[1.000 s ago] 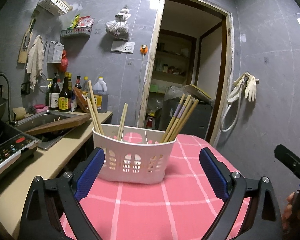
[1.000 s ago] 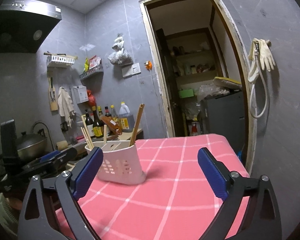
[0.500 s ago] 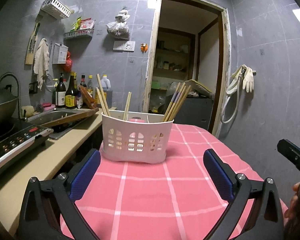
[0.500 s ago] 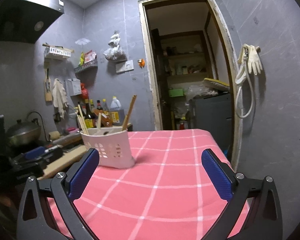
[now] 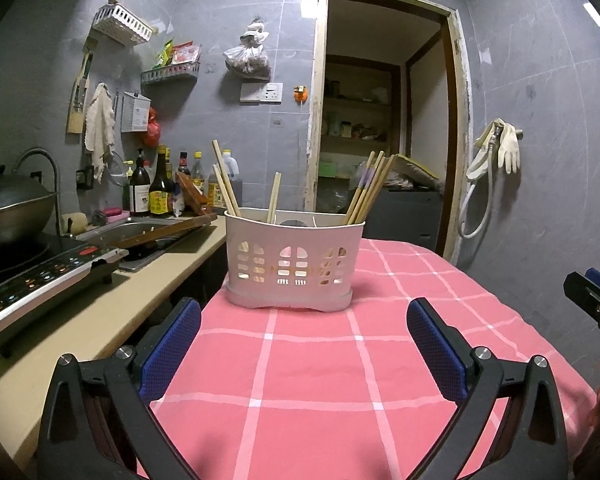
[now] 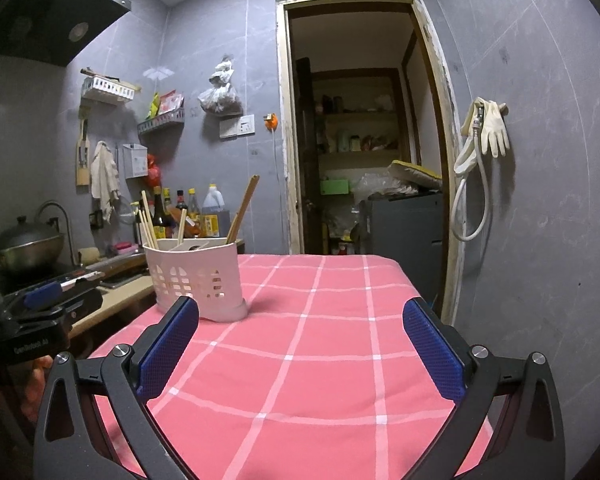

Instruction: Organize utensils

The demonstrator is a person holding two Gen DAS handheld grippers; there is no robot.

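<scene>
A white slotted utensil basket (image 5: 292, 266) stands upright on the pink checked tablecloth (image 5: 312, 364). Wooden chopsticks (image 5: 366, 190) lean in its right compartment, and more chopsticks (image 5: 226, 190) lean in its left part. My left gripper (image 5: 304, 344) is open and empty, a short way in front of the basket. My right gripper (image 6: 300, 344) is open and empty over the tablecloth (image 6: 320, 340), to the right of the basket (image 6: 198, 280). The right gripper's finger shows at the left wrist view's right edge (image 5: 592, 300).
A counter (image 5: 100, 312) runs along the table's left side with an induction cooker (image 5: 40, 280), a wok (image 5: 8, 208), a sink (image 5: 140, 228) and several bottles (image 5: 160, 188). An open doorway (image 5: 384, 128) is behind the table. Gloves (image 5: 500, 148) hang on the right wall.
Both grippers have drawn back from the basket and lowered, so it looks smaller and farther away. Both stay open and empty. The basket has not moved.
</scene>
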